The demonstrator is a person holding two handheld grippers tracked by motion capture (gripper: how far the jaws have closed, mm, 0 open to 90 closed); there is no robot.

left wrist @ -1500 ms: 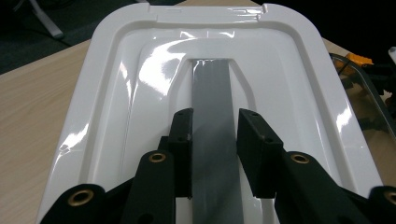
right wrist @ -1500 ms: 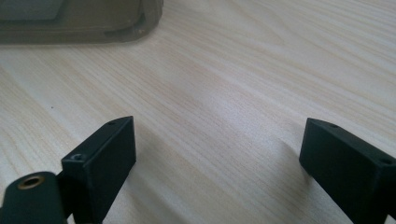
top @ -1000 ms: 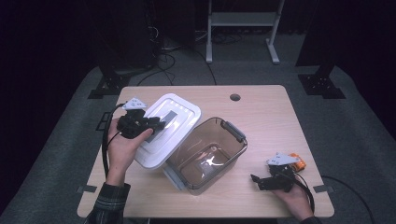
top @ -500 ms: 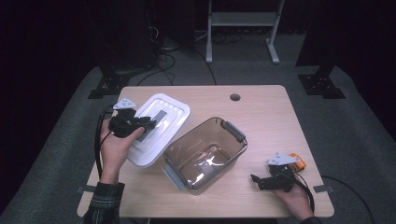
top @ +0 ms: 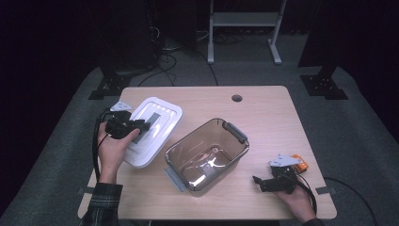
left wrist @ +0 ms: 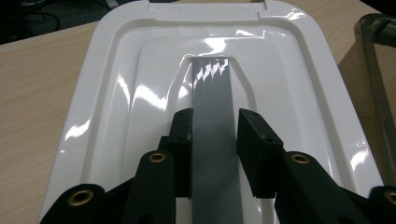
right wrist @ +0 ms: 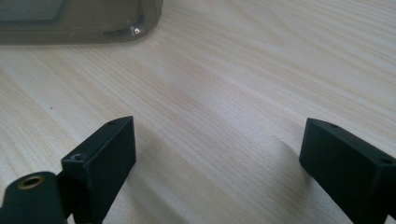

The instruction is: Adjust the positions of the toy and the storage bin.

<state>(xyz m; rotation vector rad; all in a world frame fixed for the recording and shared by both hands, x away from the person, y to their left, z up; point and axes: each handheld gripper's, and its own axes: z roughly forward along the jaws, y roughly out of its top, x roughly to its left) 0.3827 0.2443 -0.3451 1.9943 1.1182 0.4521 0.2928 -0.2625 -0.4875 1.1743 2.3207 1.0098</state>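
- High view: a white lid (top: 151,130) is seen at the left of the wooden table (top: 263,113), tilted, with its near edge lower and its far edge towards the table's back. The left gripper (top: 134,129) is held over the lid's left part by a hand (top: 112,146) that comes in from the bottom, its jaws set at the grey handle strip (top: 149,123) along the lid's middle.
- High view: a clear, brownish storage box (top: 207,153) is placed just beside the lid, to its right, near the table's centre; it stands open, with grey latches at both ends. Whether lid and box touch cannot be told.
- High view: the right gripper (top: 258,181) is held low at the table's near right corner, well apart from the box, with its jaws pointed left towards it. A round cable hole (top: 236,98) is seen near the table's far edge.
- Left gripper view: the two black jaws are seen on either side of the grey handle strip (left wrist: 212,140), which runs between them. The left jaw is against the strip; a narrow gap appears at the right one, so a firm clench cannot be confirmed. The white lid (left wrist: 116,93) spreads beneath, and an edge of the box (left wrist: 376,56) is caught at the right.
- Right gripper view: the jaws are spread wide, released, with nothing between them but bare table (right wrist: 243,93). A corner of the box (right wrist: 93,21) is seen at the top left.
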